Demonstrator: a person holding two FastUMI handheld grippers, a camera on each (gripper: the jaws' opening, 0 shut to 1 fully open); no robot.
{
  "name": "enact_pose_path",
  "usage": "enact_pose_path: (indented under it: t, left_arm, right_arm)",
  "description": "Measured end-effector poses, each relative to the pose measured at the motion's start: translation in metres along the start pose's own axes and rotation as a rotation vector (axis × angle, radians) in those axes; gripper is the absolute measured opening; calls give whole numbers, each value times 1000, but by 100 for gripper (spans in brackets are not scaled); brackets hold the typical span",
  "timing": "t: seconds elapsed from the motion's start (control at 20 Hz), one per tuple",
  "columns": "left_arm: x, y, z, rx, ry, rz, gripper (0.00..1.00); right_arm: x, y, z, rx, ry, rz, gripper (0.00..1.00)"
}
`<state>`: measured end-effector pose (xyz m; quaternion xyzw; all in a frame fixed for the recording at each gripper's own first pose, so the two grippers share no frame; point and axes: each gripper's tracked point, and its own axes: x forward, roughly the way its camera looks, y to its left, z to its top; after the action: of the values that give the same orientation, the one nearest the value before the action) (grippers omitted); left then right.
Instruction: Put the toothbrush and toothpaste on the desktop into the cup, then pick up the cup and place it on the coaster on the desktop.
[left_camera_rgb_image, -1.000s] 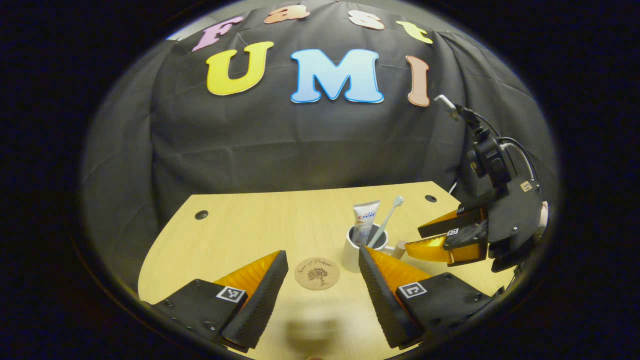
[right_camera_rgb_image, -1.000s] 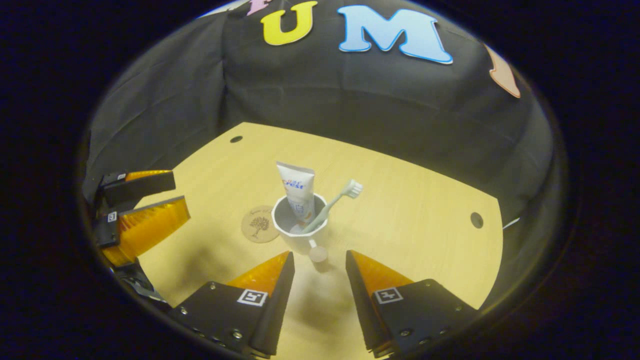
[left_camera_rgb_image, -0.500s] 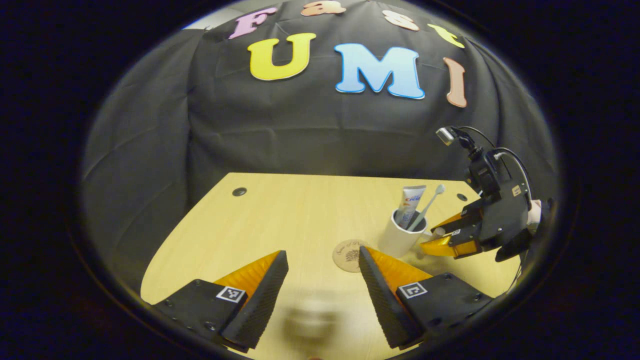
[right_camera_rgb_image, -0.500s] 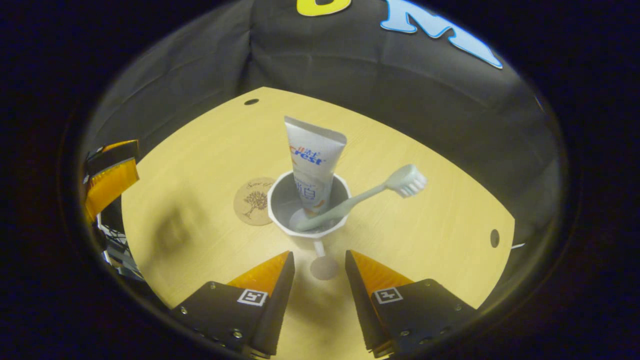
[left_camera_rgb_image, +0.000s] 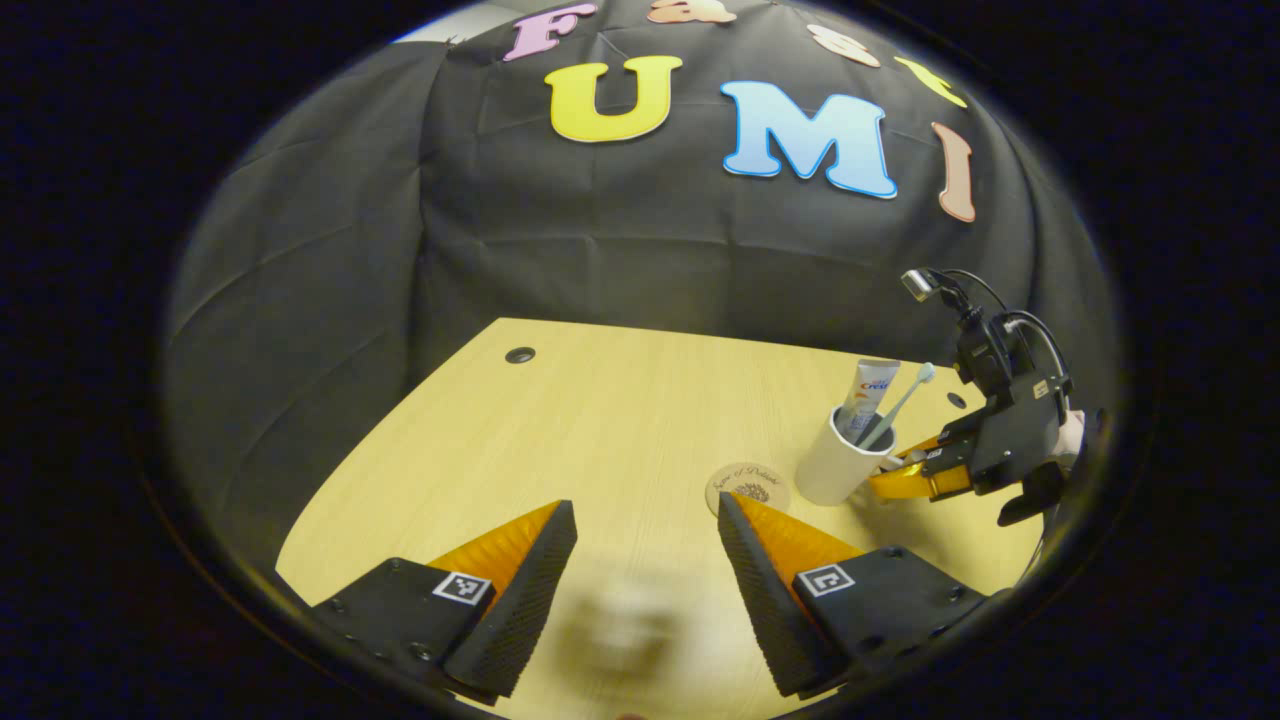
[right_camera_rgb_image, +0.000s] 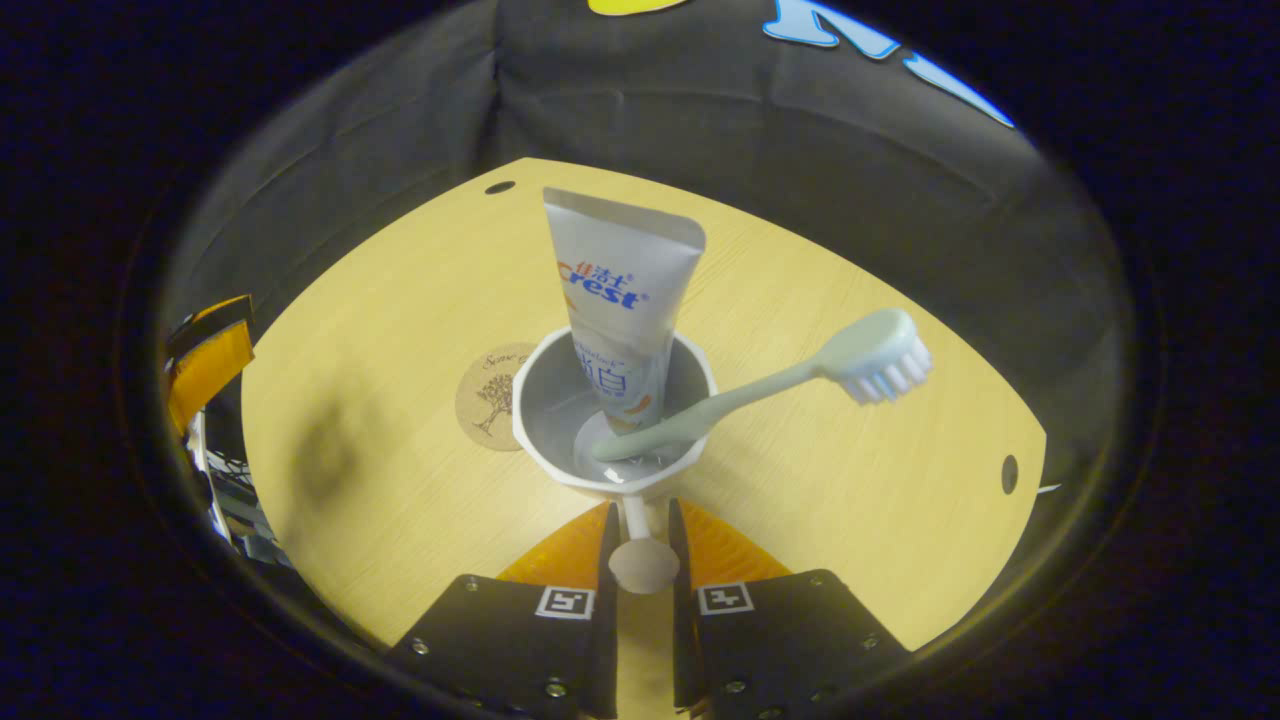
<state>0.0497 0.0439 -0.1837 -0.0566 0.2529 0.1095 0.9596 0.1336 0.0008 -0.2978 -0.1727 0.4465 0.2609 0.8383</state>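
Pale wood desk (right_camera_rgb_image: 860, 520) across the middle of the right gripper view, black cloth wall (right_camera_rgb_image: 700, 130) behind it in the upper part. White cup (right_camera_rgb_image: 560, 465) upright on the desk at centre frame, just right of the round cork coaster (right_camera_rgb_image: 485, 385), not on it. Toothpaste tube (right_camera_rgb_image: 620, 290) standing in the cup, flat crimped end up, leaning a little to upper left. Toothbrush (right_camera_rgb_image: 760, 390) in the cup too, handle low inside, bristled head out over the rim toward the right. Right tool (right_camera_rgb_image: 640, 560) at bottom centre, fingers drawn in close on either side of the cup's small handle; whether both press on it, cannot tell. In the left gripper view, left tool (left_camera_rgb_image: 645, 560) at the bottom, fingers wide apart and holding nothing, above bare desk (left_camera_rgb_image: 600, 420); cup (left_camera_rgb_image: 830, 470) with tube and brush at centre right, coaster (left_camera_rgb_image: 745, 485) just left of it, right tool (left_camera_rgb_image: 915, 475) against the cup's right side.
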Motion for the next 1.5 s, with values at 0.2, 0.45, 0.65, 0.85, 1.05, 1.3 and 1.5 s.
enact_pose_path:
  t: [0.2, 0.45, 0.65, 0.85, 1.05, 1.3, 1.5]
  left_arm:
    - [1, 0, 2, 2, -1, 0, 95]
    - [2, 1, 3, 4, -2, -1, 92]
    - [0, 3, 4, 2, -3, 1, 95]
    - [-1, 7, 4, -3, -7, 5, 92]
    - [-7, 15, 2, -14, -7, 10, 95]
    - [-14, 21, 1, -20, -8, 13, 95]
    - [-19, 30, 0, -23, -10, 26, 95]
  right_arm:
    - [-4, 1, 1, 16, -13, -19, 14]
    - [1, 2, 1, 34, -27, -41, 9]
    - [0, 2, 1, 34, -29, -47, 9]
    - [-1, 3, 3, 36, -40, -52, 9]
    - [-8, 6, 14, 49, -74, -41, 9]
    - [-10, 21, 27, 35, -94, -21, 8]
    - [-4, 34, 34, 15, -106, 0, 9]
